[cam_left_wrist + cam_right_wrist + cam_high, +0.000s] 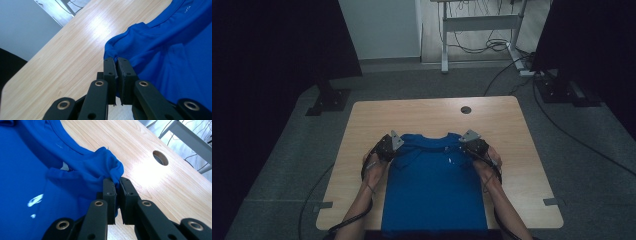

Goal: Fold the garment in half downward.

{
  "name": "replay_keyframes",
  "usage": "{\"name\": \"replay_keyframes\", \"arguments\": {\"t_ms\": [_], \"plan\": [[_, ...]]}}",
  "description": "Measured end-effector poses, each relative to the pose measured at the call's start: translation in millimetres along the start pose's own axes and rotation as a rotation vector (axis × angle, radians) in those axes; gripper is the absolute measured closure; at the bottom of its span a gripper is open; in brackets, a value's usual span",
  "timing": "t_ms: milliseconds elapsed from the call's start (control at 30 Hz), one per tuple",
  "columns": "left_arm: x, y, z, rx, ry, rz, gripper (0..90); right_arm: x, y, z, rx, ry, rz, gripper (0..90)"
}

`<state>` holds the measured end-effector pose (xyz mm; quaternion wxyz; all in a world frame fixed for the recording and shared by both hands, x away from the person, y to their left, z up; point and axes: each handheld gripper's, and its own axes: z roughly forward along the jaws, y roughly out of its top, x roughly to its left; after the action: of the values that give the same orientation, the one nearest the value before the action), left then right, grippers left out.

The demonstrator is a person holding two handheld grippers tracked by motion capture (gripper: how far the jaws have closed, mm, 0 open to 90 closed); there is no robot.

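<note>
the blue t-shirt (434, 187) lies flat on the wooden worktop (362, 130), hem nearest the person; the left tool (388, 148) and right tool (472, 145) each pinch a shoulder; beyond, a cable hole (466, 109).

Just the background stuff around the desk

Light wood table (372, 120) with a round cable hole (466, 109) top center, white desk frame (479, 22) up top, tangled cables (492, 46) under it, black stands (329, 100) at both sides.
</note>
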<state>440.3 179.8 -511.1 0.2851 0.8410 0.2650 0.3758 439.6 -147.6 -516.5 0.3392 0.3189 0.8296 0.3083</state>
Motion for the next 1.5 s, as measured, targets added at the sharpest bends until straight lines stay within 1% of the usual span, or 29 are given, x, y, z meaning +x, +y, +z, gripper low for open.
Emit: {"name": "replay_keyframes", "arguments": {"t_ms": [67,233,267,333,433,467,500,533,600,667,733,933,967,1133,1267,1500], "plan": [[-1.8,-1.1,-7.3,0.001,0.004,0.009,85.9,2.3,0.5,-5.2,-0.004,0.003,-0.006,83.6],[-8.9,-5.6,-22.2,-0.003,0.01,0.025,85.9,6.0,-3.2,-15.3,-0.002,0.028,0.003,83.5],[-8.9,-5.6,-22.2,-0.003,0.01,0.025,85.9,6.0,-3.2,-15.3,-0.002,0.028,0.003,83.5],[-12.7,-9.3,-29.7,-0.002,0.013,0.026,85.9,8.6,-6.1,-21.7,-0.004,0.038,0.008,83.5],[-16.5,-13.2,-37.1,-0.006,0.007,0.015,85.9,12.5,-9.2,-29.2,-0.006,0.048,0.007,83.5],[-16.5,-13.2,-37.1,-0.006,0.007,0.015,85.9,13.9,-10.5,-31.8,-0.01,0.054,0.011,83.5],[-18.0,-14.7,-39.4,-0.008,0.003,0.013,85.9,13.9,-10.5,-31.8,-0.01,0.054,0.011,83.5],[-21.6,-17.6,-44.5,-0.011,0.0,0.006,85.9,17.2,-12.8,-36.2,-0.012,0.061,0.014,83.5],[-23.6,-19.5,-47.8,-0.013,-0.005,0.003,85.9,19.6,-14.7,-39.1,-0.012,0.065,0.009,83.5],[-27.4,-22.4,-53.9,-0.021,-0.009,-0.007,85.9,23.8,-18.2,-45.0,-0.016,0.068,0.004,83.5],[-30.8,-24.9,-58.9,-0.031,-0.017,-0.026,85.9,27.1,-21.2,-50.2,-0.026,0.071,0.008,83.4],[-41.1,-32.3,-70.4,-0.027,-0.023,-0.022,85.9,38.0,-29.9,-66.3,-0.036,0.08,0.001,83.4],[-42.5,-33.6,-71.8,-0.029,-0.025,-0.027,85.9,39.5,-31.5,-68.9,-0.036,0.082,0.0,83.4],[-51.1,-41.5,-82.5,-0.03,-0.051,-0.047,85.9,46.5,-39.8,-82.6,-0.046,0.099,0.008,83.4],[-56.9,-45.5,-94.6,-0.045,-0.067,-0.062,85.9,54.5,-46.2,-97.2,-0.057,0.109,0.001,83.4],[-67.6,-55.3,-114.5,-0.067,-0.116,-0.111,86.2,70.8,-59.4,-117.5,-0.054,0.142,0.008,83.4]]}}
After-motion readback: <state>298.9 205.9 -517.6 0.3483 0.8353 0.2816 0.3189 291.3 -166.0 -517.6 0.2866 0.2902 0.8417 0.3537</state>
